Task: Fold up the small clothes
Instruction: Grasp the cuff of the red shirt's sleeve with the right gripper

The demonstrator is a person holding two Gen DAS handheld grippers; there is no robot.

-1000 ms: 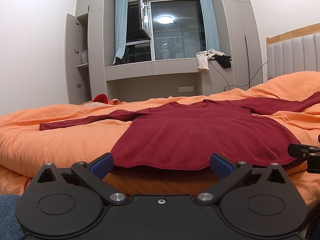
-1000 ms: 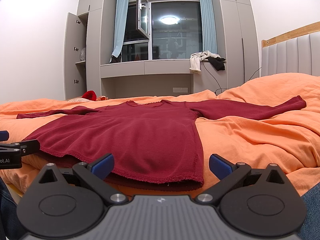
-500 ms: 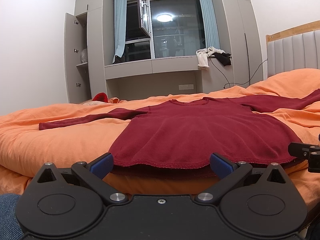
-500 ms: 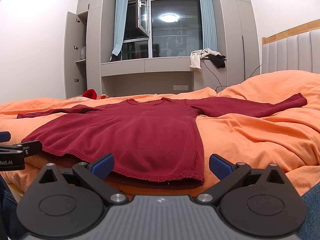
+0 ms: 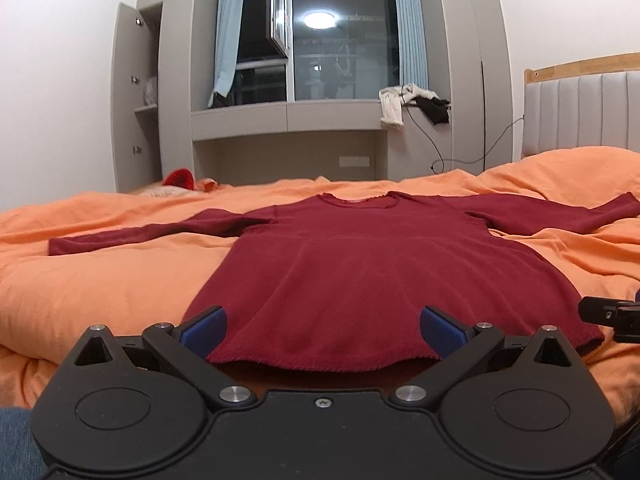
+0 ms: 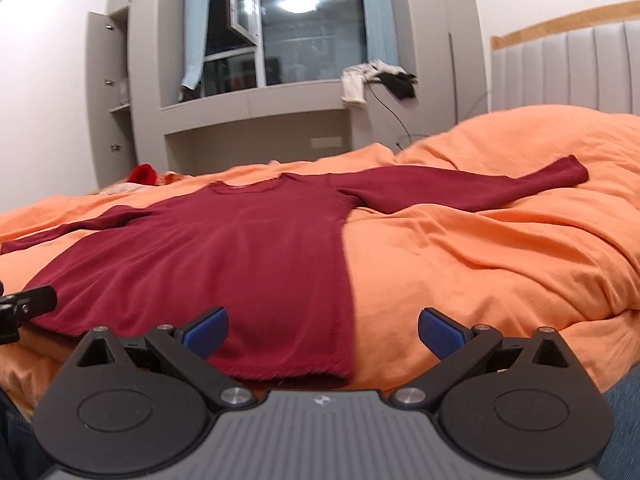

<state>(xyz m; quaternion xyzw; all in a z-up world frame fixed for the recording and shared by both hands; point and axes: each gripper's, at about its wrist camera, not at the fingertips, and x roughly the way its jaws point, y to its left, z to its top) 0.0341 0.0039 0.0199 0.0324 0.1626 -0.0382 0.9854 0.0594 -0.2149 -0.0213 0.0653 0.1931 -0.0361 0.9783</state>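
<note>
— Left wrist: left gripper (image 5: 322, 330) spread wide, empty; red shirt (image 5: 372, 276) flat, frame centre, on orange bedding (image 5: 100, 280).
— Right gripper (image 6: 323, 330) likewise apart. Risk: pinching bedding with hem, dragging both.

Dark red top (image 5: 360, 276) is matt knit cloth, slightly fuzzy, hem edge rough; orange bed cover (image 5: 100, 280) is smooth soft cloth, matt, creased; left gripper (image 5: 322, 330) body is matt black plastic with shiny metal screw heads, blue pads (image 5: 204, 326) look rubbery and matt; right gripper (image 6: 323, 330) same, with a ribbed grey plastic plate near the lens; headboard (image 6: 568, 68) is padded pale upholstery under a wood rail; cupboards (image 5: 176, 80) matt grey; window glass (image 5: 344, 40) glossy.
</note>
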